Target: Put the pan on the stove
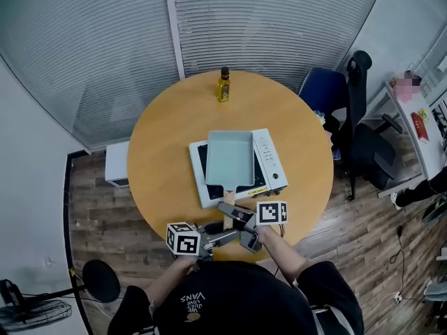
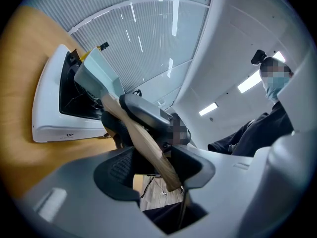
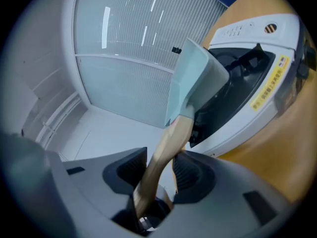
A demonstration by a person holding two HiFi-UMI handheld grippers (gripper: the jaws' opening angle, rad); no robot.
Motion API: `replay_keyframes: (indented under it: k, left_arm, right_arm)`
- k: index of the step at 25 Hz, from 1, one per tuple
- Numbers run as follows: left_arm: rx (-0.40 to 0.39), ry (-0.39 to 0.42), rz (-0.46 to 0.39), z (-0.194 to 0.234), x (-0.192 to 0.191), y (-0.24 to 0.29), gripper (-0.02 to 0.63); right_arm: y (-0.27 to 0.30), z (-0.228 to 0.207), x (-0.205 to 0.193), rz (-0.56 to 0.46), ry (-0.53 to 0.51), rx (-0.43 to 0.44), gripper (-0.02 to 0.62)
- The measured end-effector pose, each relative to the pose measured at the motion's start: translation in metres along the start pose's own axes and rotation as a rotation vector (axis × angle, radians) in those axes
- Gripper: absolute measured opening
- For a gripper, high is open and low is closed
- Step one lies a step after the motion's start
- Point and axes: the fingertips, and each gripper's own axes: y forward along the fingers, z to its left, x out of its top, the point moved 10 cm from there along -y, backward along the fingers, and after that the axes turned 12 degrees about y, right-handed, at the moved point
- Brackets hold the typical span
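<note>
Round wooden table (image 1: 160,152) carries a white induction stove (image 1: 269,155) at centre. Pale-blue rectangular pan (image 1: 229,158) sits on the stove's black top, with its wooden handle (image 1: 228,202) pointing near. Left hand-held gripper (image 2: 153,165) and right hand-held gripper (image 3: 161,173) both clamp the handle. Oil bottle (image 1: 223,84) stands at the far edge.

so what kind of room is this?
Probably an office or meeting room, not a kitchen: ribbed glass walls, an office chair, and a portable stove set on a round wooden table.
</note>
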Motion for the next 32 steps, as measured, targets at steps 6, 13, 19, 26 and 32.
replay_keyframes:
  k: [6, 13, 19, 26, 32]
  left_arm:
    - [0.047, -0.026, -0.025, 0.003, -0.002, 0.012, 0.199]
    - [0.067, -0.036, -0.046, 0.005, -0.004, 0.026, 0.199]
    - [0.046, -0.067, -0.051, 0.006, -0.003, 0.039, 0.202]
    - [0.023, -0.055, -0.029, 0.003, -0.002, 0.046, 0.241]
    - [0.035, -0.075, 0.003, 0.003, -0.005, 0.042, 0.295]
  right_arm:
    - [-0.002, -0.009, 0.012, 0.044, 0.036, 0.015, 0.141]
    - [-0.009, -0.018, 0.022, 0.082, 0.057, 0.062, 0.141]
    - [-0.019, -0.018, 0.030, 0.117, 0.044, 0.019, 0.149]
    - [-0.029, -0.017, 0.034, 0.080, 0.012, -0.023, 0.212]
    - [-0.034, -0.018, 0.026, 0.029, 0.022, 0.029, 0.212]
